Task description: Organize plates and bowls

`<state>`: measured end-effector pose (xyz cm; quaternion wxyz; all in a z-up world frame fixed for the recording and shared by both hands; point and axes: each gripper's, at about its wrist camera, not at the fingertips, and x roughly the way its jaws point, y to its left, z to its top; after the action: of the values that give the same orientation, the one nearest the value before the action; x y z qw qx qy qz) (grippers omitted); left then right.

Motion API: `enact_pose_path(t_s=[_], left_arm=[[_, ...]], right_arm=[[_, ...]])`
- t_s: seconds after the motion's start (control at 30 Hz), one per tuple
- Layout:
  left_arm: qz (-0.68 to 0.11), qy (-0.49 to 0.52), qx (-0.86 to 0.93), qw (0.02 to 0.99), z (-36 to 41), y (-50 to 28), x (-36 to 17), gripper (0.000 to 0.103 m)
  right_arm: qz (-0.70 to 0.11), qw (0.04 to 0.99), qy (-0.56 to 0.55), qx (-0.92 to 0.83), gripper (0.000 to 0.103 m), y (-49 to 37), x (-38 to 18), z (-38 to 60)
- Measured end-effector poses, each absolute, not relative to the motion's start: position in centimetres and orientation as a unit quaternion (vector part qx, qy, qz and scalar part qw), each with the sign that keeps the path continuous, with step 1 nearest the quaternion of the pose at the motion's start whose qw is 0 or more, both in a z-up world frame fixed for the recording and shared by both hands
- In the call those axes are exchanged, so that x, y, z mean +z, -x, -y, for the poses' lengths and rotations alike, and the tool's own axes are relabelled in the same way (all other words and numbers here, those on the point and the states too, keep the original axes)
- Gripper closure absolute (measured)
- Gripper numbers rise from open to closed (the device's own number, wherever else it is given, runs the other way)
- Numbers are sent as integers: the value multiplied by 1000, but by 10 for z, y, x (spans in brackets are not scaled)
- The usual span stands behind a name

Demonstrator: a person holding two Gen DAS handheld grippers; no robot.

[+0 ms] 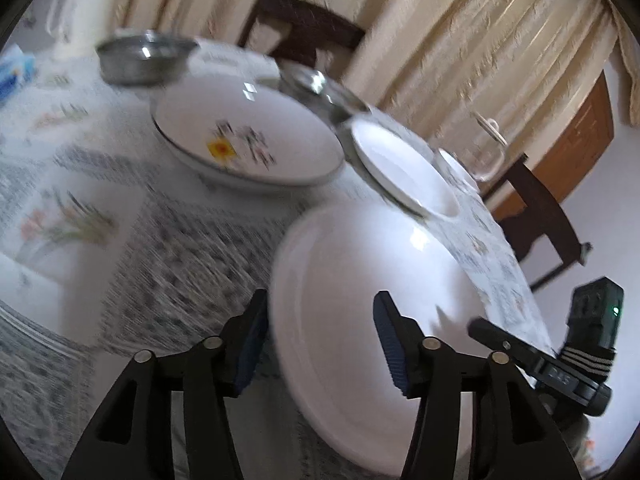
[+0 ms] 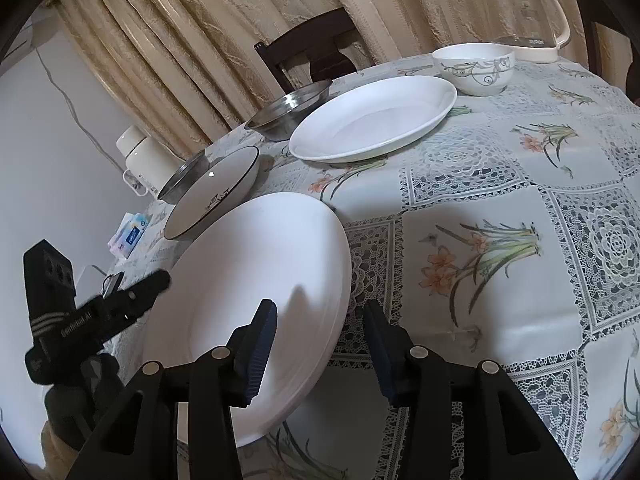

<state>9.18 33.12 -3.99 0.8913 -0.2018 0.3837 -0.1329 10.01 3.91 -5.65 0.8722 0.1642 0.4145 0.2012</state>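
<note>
A large white plate [image 2: 256, 300] is seen tilted at the near edge of the counter [image 2: 500, 184], which is covered with a lace-pattern cloth printed with flowers. The plate is plain and glossy, with a raised ring near its rim. In the right wrist view, the rim of this plate lies between the spread fingers of the right claw [image 2: 320, 344]; whether the pads touch it cannot be told. In the left wrist view, the same white plate [image 1: 372, 312] is seen between the wide-set fingers of the left claw [image 1: 320, 344], and the picture is blurred, so the contact cannot be told either.

Further on the counter, a second white plate [image 2: 372, 118] is laid flat, and a small bowl with a leaf pattern [image 2: 474, 68] stands just beside it. A dark-rimmed dish with a flower drawing [image 1: 244, 144] rests near a steel bowl [image 1: 144, 60]. A glass kettle [image 2: 524, 12] is placed at the far edge.
</note>
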Motion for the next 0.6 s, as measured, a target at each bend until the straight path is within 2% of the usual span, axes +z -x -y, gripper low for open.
enact_pose_path(t_s=[0.6], left_arm=[[-384, 203, -147, 889, -330, -127, -31, 46]], right_arm=[[-416, 871, -171, 197, 53, -103, -58, -39]])
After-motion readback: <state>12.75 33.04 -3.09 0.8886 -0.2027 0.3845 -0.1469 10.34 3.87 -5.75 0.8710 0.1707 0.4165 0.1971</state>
